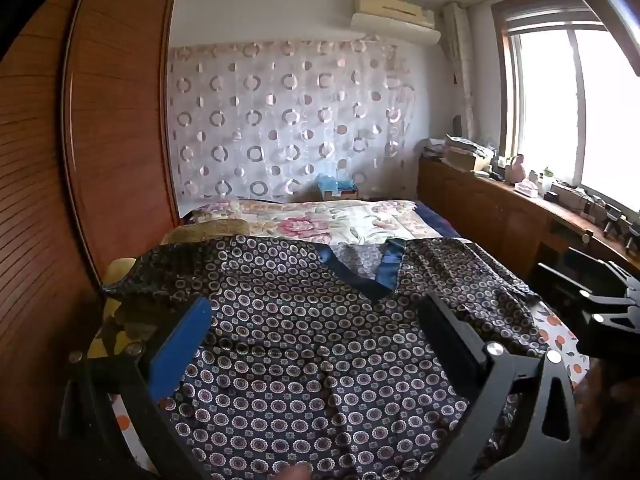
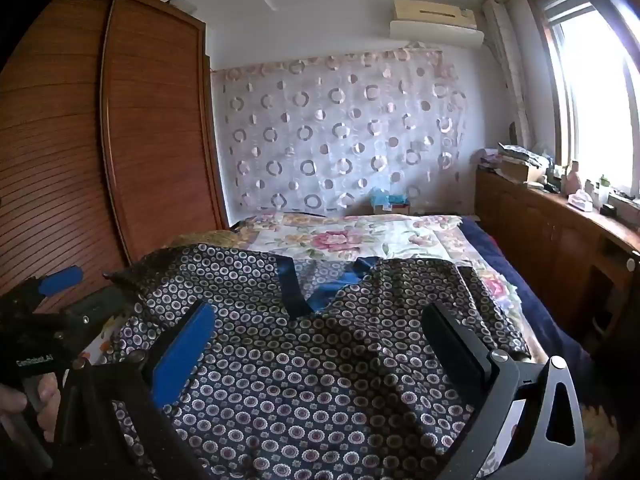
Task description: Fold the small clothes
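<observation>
1. Two grippers are showing, both hovering over the same garment (image 1: pixel 304 340); the left gripper (image 1: pixel 316 320) and the right gripper (image 2: pixel 320 328) are each standing spread wide, pinching nothing.
2. Garment's near hem is running out of frame below both cameras, so its full length is not showing.
3. Left sleeve is trailing off toward the wardrobe (image 1: pixel 112 120), its end hard to make out.
4. Items on the window ledge (image 1: pixel 536 196) are sitting too small and glare-washed to identify.
5. Garment is lying spread on the bed (image 2: pixel 360 240), front up, collar pointing away.
6. Fabric is showing dark navy with small ringed dots; a plain blue band (image 1: pixel 390 258) is edging the V neckline.
7. Cloth is wrinkling and bunching between the fingers.
</observation>
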Demonstrator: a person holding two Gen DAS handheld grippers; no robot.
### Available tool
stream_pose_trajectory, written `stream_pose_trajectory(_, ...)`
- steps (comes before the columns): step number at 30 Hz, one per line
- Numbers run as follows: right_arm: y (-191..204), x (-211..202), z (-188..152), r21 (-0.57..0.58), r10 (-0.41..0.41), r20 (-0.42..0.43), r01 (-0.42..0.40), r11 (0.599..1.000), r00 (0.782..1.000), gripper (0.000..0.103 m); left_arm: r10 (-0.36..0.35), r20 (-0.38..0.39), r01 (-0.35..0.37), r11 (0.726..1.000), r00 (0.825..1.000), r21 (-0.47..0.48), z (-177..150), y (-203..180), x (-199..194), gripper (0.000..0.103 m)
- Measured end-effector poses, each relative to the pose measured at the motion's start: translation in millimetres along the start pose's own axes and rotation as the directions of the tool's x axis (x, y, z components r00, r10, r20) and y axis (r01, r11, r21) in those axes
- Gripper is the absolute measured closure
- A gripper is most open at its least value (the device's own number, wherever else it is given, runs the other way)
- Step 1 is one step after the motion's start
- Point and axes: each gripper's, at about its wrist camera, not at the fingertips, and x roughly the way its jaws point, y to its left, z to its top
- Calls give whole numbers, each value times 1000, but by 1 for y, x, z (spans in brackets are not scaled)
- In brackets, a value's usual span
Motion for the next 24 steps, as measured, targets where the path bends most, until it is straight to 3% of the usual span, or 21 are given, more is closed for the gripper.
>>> stream_pose_trajectory(24,1,-2,0,-18,-13,5,13,1000,1000,0,-8,21,8,1000,1000,-7,-2,2,-4,0)
